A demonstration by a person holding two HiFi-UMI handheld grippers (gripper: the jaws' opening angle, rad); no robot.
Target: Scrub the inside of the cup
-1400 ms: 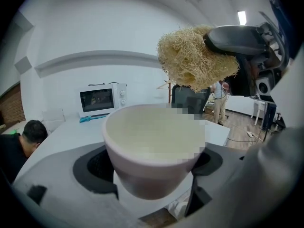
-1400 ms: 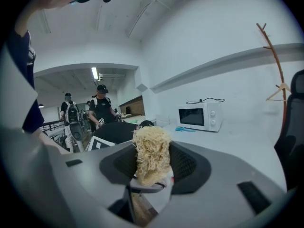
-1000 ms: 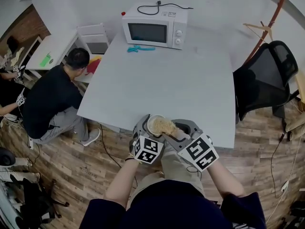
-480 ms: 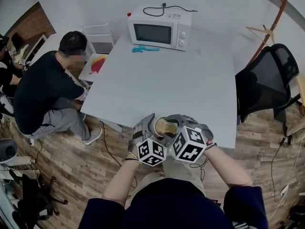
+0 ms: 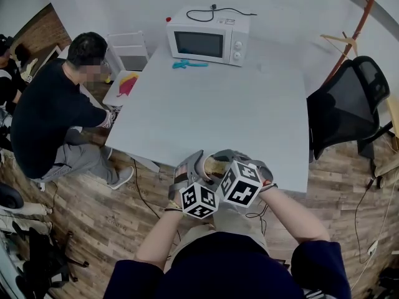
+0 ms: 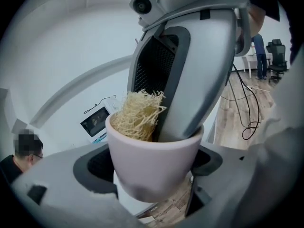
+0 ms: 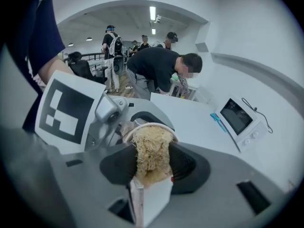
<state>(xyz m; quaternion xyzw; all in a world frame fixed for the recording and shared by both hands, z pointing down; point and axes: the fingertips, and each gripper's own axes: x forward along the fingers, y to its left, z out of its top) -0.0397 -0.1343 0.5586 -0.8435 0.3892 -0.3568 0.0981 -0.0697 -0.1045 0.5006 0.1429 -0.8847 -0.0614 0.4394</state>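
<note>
A pale pink cup (image 6: 154,163) is clamped between the jaws of my left gripper (image 6: 152,175), held near the table's front edge (image 5: 209,167). My right gripper (image 7: 149,163) is shut on a tan fibrous loofah scrubber (image 7: 149,151) and pokes into the cup's mouth from above. In the left gripper view the scrubber (image 6: 137,115) stands up out of the cup beside the right gripper's grey jaw. The head view shows both marker cubes close together, the left gripper (image 5: 199,195) beside the right gripper (image 5: 240,182); the cup is mostly hidden there.
A white table (image 5: 218,111) carries a microwave (image 5: 207,39) at its far end with a teal tool (image 5: 190,63) in front of it. A person in black (image 5: 53,114) crouches at the left. A black office chair (image 5: 349,104) stands at the right.
My right gripper has swung left and tipped over the cup, pushing the scrubber in. The crouching person at the left has shifted and raised their head.
</note>
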